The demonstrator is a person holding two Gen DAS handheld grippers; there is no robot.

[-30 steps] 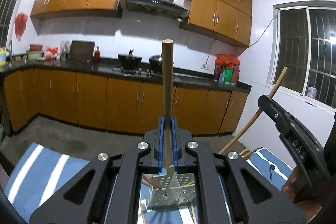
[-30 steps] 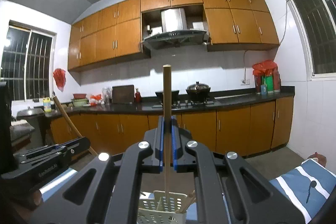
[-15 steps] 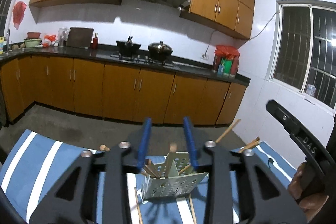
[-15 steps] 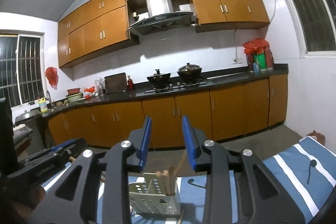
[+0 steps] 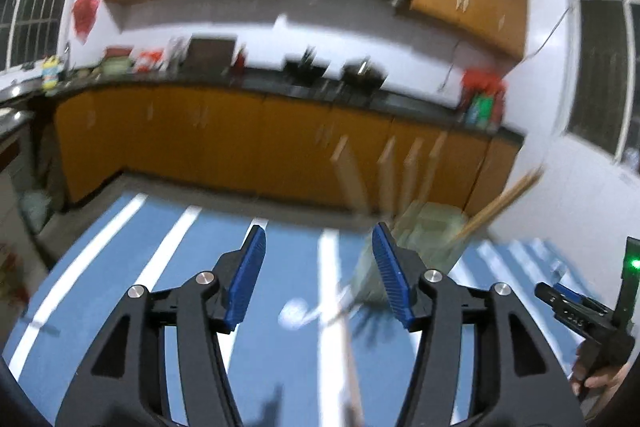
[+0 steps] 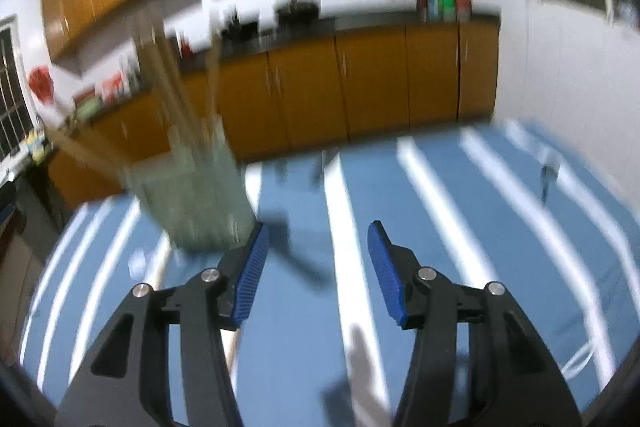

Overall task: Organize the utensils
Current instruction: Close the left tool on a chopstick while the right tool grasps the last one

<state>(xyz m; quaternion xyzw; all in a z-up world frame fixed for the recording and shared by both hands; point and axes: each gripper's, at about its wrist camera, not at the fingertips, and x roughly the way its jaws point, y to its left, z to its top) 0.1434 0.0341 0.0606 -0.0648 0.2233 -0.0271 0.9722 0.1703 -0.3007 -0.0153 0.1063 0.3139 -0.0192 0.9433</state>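
A blurred perforated metal utensil holder [image 5: 420, 239] stands on the blue striped cloth [image 5: 168, 267] with several wooden sticks upright in it. My left gripper [image 5: 320, 279] hovers low just left of it, jaws opening, nothing between the blue pads. A wooden stick [image 5: 348, 359] lies on the cloth under that gripper, beside a small white utensil [image 5: 294, 313]. In the right wrist view the holder [image 6: 192, 195] sits to the upper left of my right gripper [image 6: 318, 275], whose jaws are also opening and empty. A pale stick [image 6: 160, 267] lies by its left finger.
The right gripper's body [image 5: 580, 315] and a hand [image 5: 592, 379] show at the left view's lower right edge. Orange kitchen cabinets [image 5: 240, 139] run behind the table. A small dark mark [image 6: 546, 173] and a white loop [image 6: 584, 363] are on the cloth at right.
Both grippers let go of the upright wooden sticks they held, opened, and dropped toward the cloth. The holder slid to the right in the left view and to the left in the right view.
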